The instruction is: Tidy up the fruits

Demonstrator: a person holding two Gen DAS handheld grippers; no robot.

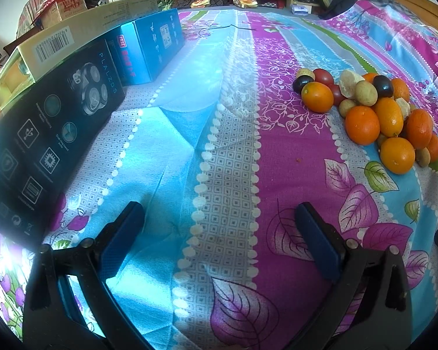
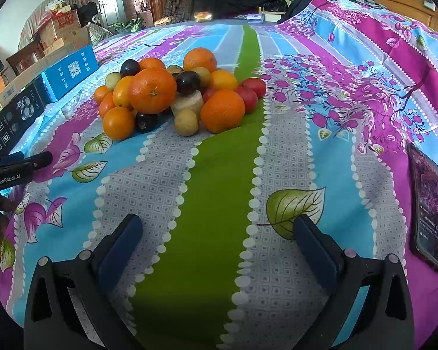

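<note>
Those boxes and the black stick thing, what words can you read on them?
"PLALZDS": on the black box.
"GenRobot.AI": on the left gripper, seen in the right wrist view.
Blue box: a red label and white characters, too blurred to read.
Cardboard box: a barcode with digits too small to read.
Phone: screen text too small to read.

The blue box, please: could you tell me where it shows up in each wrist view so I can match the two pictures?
Left wrist: the blue box lies upper left, behind the black box, far left of the fruit pile.
Right wrist: the blue box sits at the left edge, upper part, left of the fruit pile.
Shared landmark: the black box lies next to it in both views.
</note>
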